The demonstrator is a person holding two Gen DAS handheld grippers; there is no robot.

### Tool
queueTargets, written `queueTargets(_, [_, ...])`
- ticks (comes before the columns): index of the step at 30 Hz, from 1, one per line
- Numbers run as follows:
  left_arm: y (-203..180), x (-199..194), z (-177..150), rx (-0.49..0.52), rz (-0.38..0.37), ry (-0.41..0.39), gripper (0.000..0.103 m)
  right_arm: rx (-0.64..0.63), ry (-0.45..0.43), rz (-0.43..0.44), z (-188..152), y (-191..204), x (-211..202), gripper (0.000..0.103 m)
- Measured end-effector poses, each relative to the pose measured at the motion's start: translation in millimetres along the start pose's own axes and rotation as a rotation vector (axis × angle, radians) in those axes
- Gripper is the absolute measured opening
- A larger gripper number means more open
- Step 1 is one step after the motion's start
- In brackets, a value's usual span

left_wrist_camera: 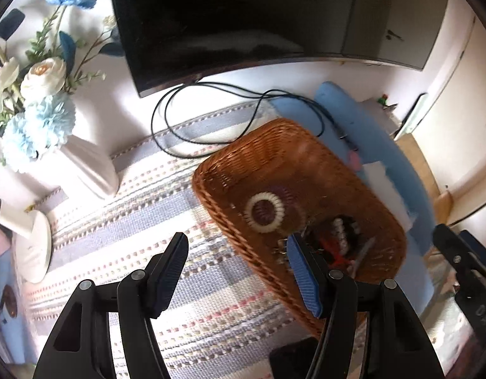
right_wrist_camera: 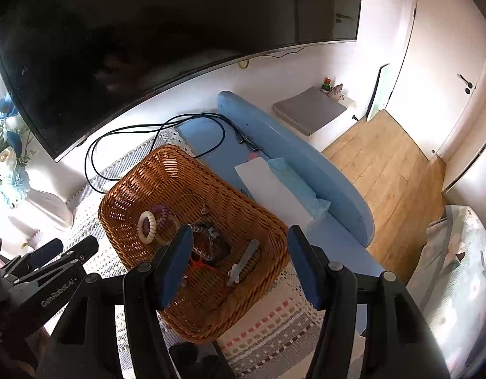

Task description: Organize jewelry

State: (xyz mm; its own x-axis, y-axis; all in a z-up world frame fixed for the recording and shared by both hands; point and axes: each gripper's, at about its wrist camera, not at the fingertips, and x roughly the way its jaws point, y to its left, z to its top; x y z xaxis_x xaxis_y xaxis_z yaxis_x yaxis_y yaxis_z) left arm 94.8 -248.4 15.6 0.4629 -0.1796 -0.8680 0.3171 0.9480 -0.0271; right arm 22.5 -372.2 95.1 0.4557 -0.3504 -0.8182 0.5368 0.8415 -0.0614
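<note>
A brown wicker basket (left_wrist_camera: 322, 164) (right_wrist_camera: 167, 170) lies on a striped cloth. In it are a white coil ring (left_wrist_camera: 264, 211) (right_wrist_camera: 146, 226) on a purple one, a tangle of pale beads (left_wrist_camera: 340, 233) with something red, a thin hoop (right_wrist_camera: 192, 202) and a grey clip (right_wrist_camera: 243, 265). My left gripper (left_wrist_camera: 236, 246) stands open above the basket's near left rim, its right finger over the jewelry, its pads touching nothing. My right gripper (right_wrist_camera: 240, 230) hangs open above the basket's near right part and holds nothing. Each gripper shows at the edge of the other view: the left gripper (right_wrist_camera: 69, 246), the right gripper (left_wrist_camera: 454, 237).
A white vase of blue and white flowers (left_wrist_camera: 82, 164) and a white stand (left_wrist_camera: 31, 246) are at the left. A dark screen (left_wrist_camera: 243, 15) hangs behind, with a black cable (left_wrist_camera: 186, 120) looping onto the cloth. A blue board (right_wrist_camera: 290, 145) with white paper (right_wrist_camera: 268, 186) borders the right, beyond it wooden floor (right_wrist_camera: 394, 164).
</note>
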Motion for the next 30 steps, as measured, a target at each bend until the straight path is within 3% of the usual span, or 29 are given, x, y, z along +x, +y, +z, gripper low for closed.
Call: queueTargets(30, [1.0, -4.8, -3.0, 0.004, -0.052, 0.003, 0.067, 0.016, 0.023, 0.021, -2.4, -2.6, 4.1, 0.063])
